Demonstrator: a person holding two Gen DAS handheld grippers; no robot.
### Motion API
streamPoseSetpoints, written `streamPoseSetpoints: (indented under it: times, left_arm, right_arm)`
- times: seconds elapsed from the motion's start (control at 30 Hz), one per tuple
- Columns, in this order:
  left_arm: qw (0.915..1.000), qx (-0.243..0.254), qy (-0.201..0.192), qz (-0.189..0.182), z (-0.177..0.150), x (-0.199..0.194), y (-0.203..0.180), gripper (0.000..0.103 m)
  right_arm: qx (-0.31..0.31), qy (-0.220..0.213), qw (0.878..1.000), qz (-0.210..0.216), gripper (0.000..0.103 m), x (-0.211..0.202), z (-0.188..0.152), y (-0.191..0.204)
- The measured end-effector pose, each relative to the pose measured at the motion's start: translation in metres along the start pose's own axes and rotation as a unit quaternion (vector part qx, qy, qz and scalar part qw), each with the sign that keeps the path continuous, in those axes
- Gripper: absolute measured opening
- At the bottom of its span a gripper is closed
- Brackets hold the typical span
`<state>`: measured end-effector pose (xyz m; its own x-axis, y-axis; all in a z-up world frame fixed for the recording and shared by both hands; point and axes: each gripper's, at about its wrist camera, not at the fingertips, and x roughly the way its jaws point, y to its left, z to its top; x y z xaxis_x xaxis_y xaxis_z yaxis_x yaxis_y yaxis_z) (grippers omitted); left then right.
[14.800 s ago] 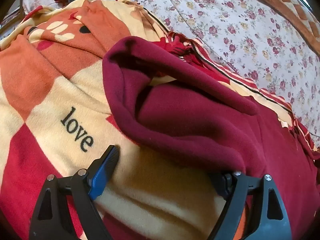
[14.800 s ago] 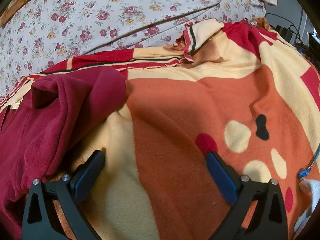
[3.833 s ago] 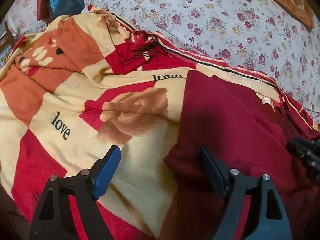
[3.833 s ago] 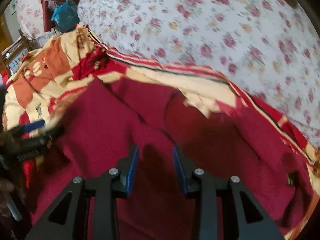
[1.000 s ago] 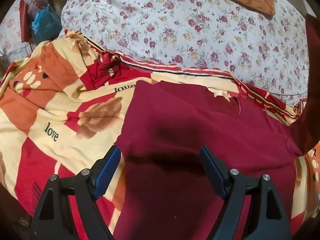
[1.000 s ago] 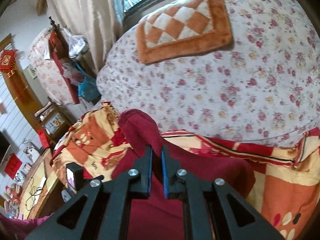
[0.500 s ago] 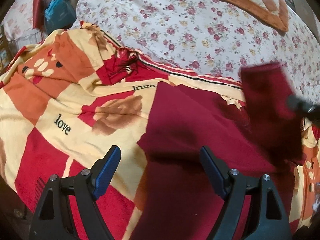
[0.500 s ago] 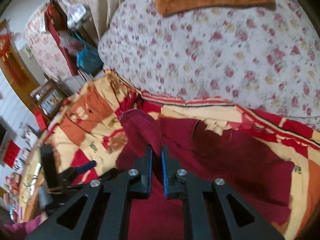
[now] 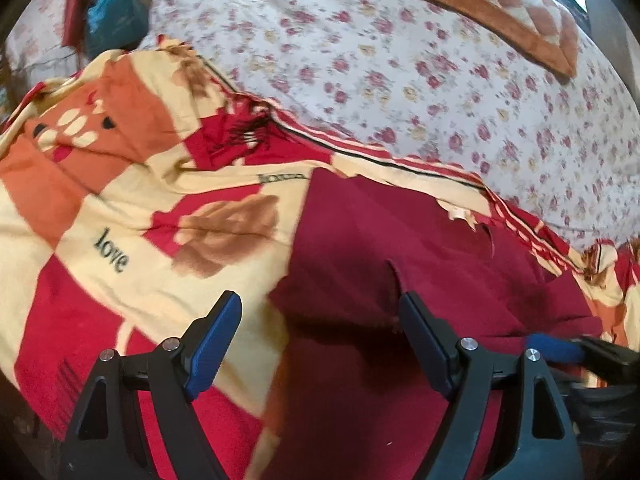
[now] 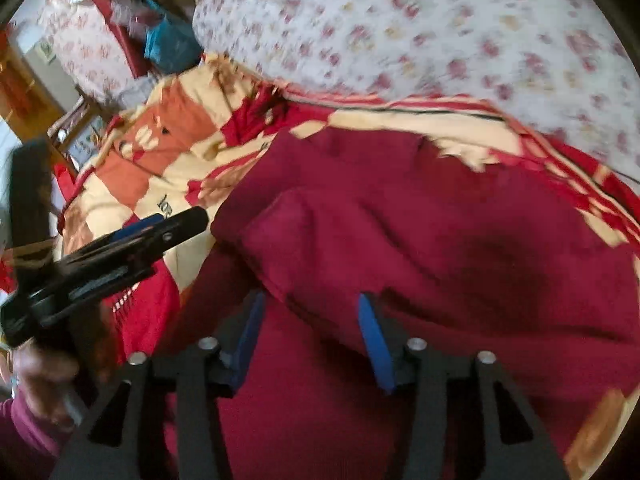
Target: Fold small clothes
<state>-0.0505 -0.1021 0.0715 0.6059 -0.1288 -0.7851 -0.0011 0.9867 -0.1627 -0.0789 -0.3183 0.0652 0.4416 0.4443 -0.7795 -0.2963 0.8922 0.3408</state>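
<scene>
A dark red fleece garment [image 9: 400,240] lies on a patterned blanket [image 9: 120,208], with one part folded over its body [image 10: 400,240]. My left gripper [image 9: 320,332] hovers open over the garment's left edge, nothing between its pads. It also shows at the left of the right wrist view as the left gripper [image 10: 160,232]. My right gripper [image 10: 312,332] is low over the garment, and its jaws are opening. The folded flap's edge lies just ahead of them and the pads press on nothing. One blue pad of the right gripper [image 9: 560,350] shows in the left wrist view.
The blanket lies on a bed with a floral sheet [image 9: 400,60]. An orange checkered cushion [image 9: 500,4] sits at the far right. A blue bag [image 9: 108,20] and furniture stand beyond the bed's left end. A person's hand [image 10: 44,380] holds the left gripper.
The right gripper came down from high above, carrying the pinched red flap across the garment, then parted its jaws and let go. The left gripper stayed open and barely shifted.
</scene>
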Motion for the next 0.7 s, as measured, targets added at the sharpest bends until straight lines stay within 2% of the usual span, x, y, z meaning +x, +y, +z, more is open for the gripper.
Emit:
streamPoseSetpoints:
  times: [0.1,0.17,0.2,0.27,0.33,0.57,0.7]
  left_arm:
    - [0.9995,0.012,0.022,-0.018,-0.002,0.013,-0.016,0.06]
    - [0.9987,0.016,0.036,-0.033,-0.004,0.022,-0.027,0.042]
    - [0.9979,0.02,0.045,-0.041,-0.005,0.027,-0.032,0.037]
    - [0.9973,0.03,0.049,-0.045,-0.006,0.032,-0.042,0.011]
    - [0.9969,0.043,0.05,-0.043,-0.006,0.034,-0.051,0.001]
    - [0.9958,0.052,-0.003,-0.075,0.027,0.001,-0.052,0.0]
    - [0.9973,0.047,-0.031,-0.048,0.046,-0.006,-0.043,0.0]
  right_arm:
    - [0.019,-0.021,0.999,-0.023,0.064,-0.037,-0.015,-0.027]
    - [0.037,-0.029,0.998,-0.035,0.064,-0.055,-0.024,-0.046]
    - [0.053,-0.035,0.997,-0.045,0.064,-0.067,-0.031,-0.06]
    - [0.077,-0.042,0.994,-0.058,0.064,-0.081,-0.042,-0.078]
    - [0.102,-0.051,0.991,-0.071,0.064,-0.097,-0.056,-0.1]
    - [0.148,-0.074,0.979,-0.122,0.064,-0.123,-0.082,-0.147]
    - [0.123,-0.065,0.979,-0.151,0.064,-0.11,-0.079,-0.146]
